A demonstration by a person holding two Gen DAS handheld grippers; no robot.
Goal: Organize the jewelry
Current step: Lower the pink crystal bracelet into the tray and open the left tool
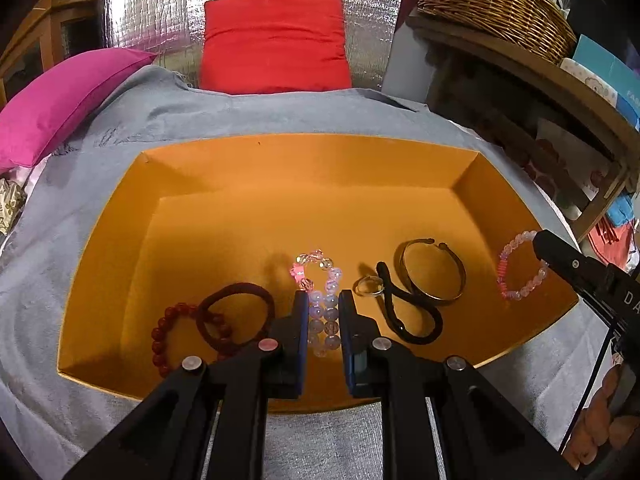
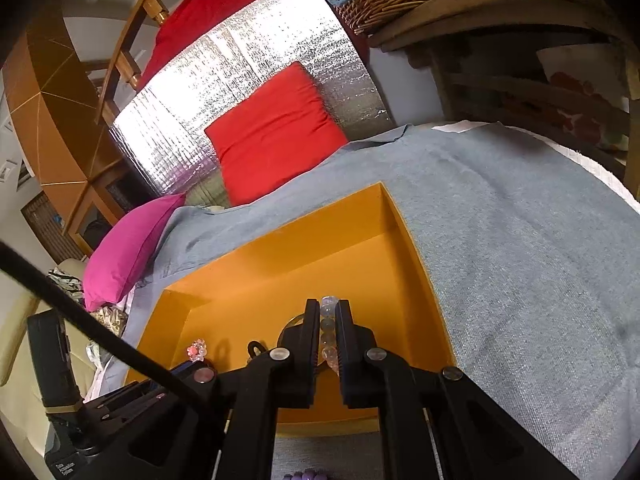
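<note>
An orange box (image 1: 280, 200) sits on a grey cloth. My left gripper (image 1: 323, 304) is shut on a lilac and pink bead bracelet (image 1: 320, 296) low over the box floor. In the box lie a red bead bracelet (image 1: 160, 332), a maroon hair tie (image 1: 236, 312), a ring (image 1: 370, 286), a black hair tie (image 1: 412, 320) and a metal bangle (image 1: 432, 272). My right gripper (image 2: 329, 308) is shut on a pale pink bead bracelet (image 2: 328, 328), which also shows in the left wrist view (image 1: 520, 272) over the box's right edge.
The grey cloth (image 2: 520, 260) covers the surface around the box. A red cushion (image 1: 274, 44) and a magenta cushion (image 1: 60, 108) lie behind it. A wicker basket (image 1: 492, 4) stands on a wooden shelf at the right. A purple bead item (image 2: 304, 475) lies near the front.
</note>
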